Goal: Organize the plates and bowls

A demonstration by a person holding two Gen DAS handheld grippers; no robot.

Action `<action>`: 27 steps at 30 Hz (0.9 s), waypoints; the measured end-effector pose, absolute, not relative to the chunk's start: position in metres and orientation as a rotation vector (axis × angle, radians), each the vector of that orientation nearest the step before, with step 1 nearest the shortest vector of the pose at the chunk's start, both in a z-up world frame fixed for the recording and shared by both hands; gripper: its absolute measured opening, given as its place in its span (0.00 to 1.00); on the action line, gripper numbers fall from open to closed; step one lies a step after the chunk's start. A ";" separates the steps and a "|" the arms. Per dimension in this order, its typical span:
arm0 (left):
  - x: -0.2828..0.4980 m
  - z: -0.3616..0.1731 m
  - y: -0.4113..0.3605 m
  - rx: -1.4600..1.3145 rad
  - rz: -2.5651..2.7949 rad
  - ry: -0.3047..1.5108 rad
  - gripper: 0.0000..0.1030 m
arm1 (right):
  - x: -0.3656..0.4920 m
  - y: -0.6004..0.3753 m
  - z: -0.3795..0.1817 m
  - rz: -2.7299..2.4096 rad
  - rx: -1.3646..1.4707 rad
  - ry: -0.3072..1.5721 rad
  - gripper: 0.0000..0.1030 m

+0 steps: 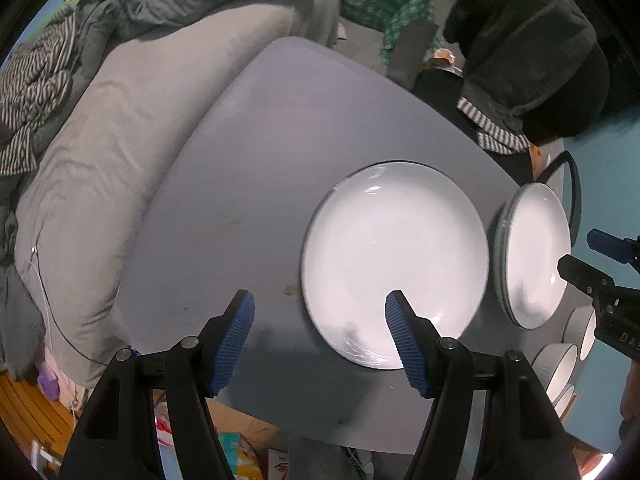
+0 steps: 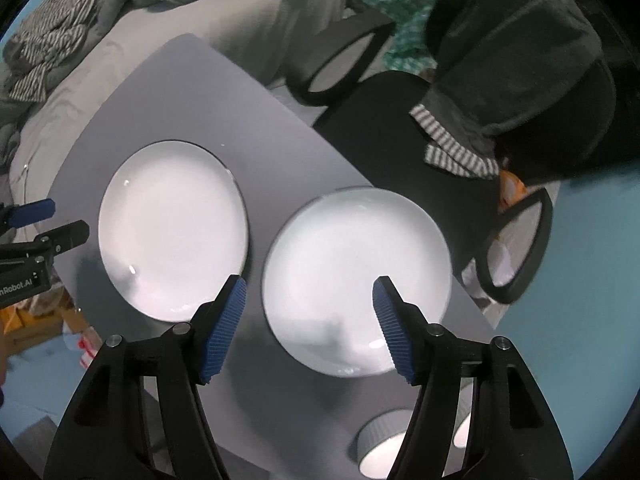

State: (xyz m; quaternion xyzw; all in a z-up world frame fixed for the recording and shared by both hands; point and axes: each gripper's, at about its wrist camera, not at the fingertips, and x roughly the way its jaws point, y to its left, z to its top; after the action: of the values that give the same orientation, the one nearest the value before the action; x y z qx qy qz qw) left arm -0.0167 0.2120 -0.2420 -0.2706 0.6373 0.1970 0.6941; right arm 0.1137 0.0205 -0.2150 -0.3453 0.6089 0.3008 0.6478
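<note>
At the left edge of my right wrist view, the black plastic body of my left tongs (image 2: 24, 268) carries white lettering, cut off by the frame, that reads "nRobot.AI". At the right edge of my left wrist view, the black body of my right tongs (image 1: 620, 328) shows pale letters "DAS", the rest hidden.
</note>
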 end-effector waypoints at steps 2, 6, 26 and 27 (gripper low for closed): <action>-0.018 -0.246 0.217 -0.620 0.447 1.427 0.67 | 0.113 0.032 -0.223 0.712 -0.792 1.394 0.63; -0.022 -0.258 0.229 -0.661 0.457 1.433 0.68 | 0.115 0.052 -0.240 0.755 -0.799 1.416 0.63; -0.032 -0.316 0.248 -0.857 0.462 1.446 0.69 | 0.133 0.085 -0.312 0.834 -0.725 1.550 0.63; -0.033 -0.316 0.250 -0.863 0.460 1.445 0.69 | 0.132 0.084 -0.313 0.838 -0.715 1.562 0.63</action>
State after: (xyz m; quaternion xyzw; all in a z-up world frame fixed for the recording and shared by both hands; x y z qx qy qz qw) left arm -0.0334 0.2497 -0.3162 -0.3786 0.6345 0.2017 0.6430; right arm 0.1316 0.0841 -0.3131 -0.3054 0.6673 0.3581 0.5772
